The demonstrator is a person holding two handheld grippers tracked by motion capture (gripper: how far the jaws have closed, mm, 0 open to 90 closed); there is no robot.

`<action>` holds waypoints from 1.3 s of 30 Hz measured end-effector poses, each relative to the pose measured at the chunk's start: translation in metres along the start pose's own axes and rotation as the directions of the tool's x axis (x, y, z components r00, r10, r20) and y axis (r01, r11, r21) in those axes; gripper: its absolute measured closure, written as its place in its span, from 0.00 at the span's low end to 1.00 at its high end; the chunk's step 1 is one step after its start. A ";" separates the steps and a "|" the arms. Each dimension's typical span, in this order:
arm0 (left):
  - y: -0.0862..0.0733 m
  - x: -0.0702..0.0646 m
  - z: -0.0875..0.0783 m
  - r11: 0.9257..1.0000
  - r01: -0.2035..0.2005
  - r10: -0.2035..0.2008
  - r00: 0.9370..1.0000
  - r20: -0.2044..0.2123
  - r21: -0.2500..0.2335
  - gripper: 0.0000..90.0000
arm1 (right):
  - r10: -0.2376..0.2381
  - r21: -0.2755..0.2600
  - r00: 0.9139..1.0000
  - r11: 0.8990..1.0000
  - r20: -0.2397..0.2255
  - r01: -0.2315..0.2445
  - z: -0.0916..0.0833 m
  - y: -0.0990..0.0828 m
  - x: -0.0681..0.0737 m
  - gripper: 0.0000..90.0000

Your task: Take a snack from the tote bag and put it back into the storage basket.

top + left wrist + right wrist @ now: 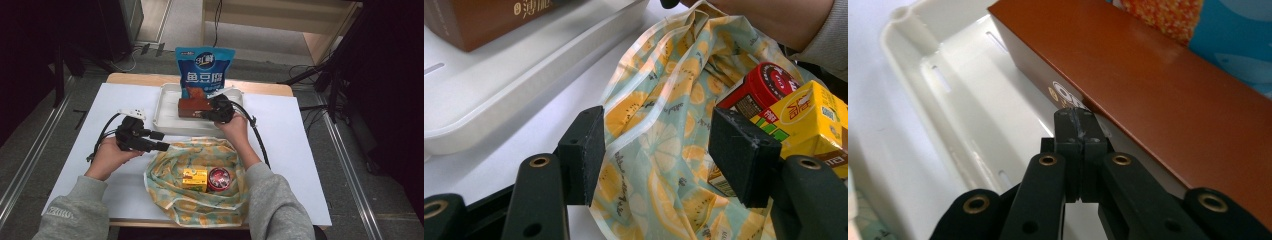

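Note:
A brown box (191, 106) (1148, 85) lies in the white tray (167, 112) (963, 100), with a blue snack pouch (204, 70) (1233, 35) standing behind it. My right gripper (206, 114) (1080, 125) is shut with nothing between its jaws, its tip against the box's near side. A lemon-patterned cloth bag (172, 165) (664, 125) lies open at the table's front, holding a yellow carton (194, 179) (809, 120) and a red can (219, 179) (764, 87). My left gripper (162, 141) (659, 150) is open at the bag's left rim, and the cloth edge lies between its pads untouched.
The white table (295, 150) carries the tray at the back centre and the bag at the front. Cables trail from both grippers across the tabletop. The person's right forearm (784, 20) reaches over the bag's right side.

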State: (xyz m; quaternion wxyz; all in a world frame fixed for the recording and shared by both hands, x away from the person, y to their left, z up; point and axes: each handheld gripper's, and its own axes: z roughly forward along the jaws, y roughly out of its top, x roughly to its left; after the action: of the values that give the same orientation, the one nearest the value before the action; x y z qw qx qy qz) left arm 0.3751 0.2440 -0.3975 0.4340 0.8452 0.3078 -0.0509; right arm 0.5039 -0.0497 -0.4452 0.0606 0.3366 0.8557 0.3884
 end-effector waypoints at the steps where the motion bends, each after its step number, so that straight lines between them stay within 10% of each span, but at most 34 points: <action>1: 0.000 0.000 0.000 1.000 0.000 0.000 1.000 0.000 0.000 0.45 | 0.000 -0.002 1.000 1.000 0.002 0.000 0.001 0.000 -0.001 1.00; 19: -0.002 -0.004 -0.001 1.000 -0.010 0.010 1.000 0.001 0.001 0.45 | 0.017 -0.011 1.000 1.000 0.009 -0.017 0.013 0.004 -0.002 0.99; 39: 0.003 -0.015 0.001 1.000 -0.014 0.014 1.000 0.010 0.016 0.45 | 0.003 -0.069 0.995 0.998 -0.103 -0.010 -0.026 0.010 0.022 0.80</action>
State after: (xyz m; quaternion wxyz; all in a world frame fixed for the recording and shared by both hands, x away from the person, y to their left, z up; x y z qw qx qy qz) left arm 0.3650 0.2346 -0.3911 0.4292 0.8505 0.2992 -0.0546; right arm 0.4831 -0.0475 -0.4169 0.0268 0.3168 0.8424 0.4350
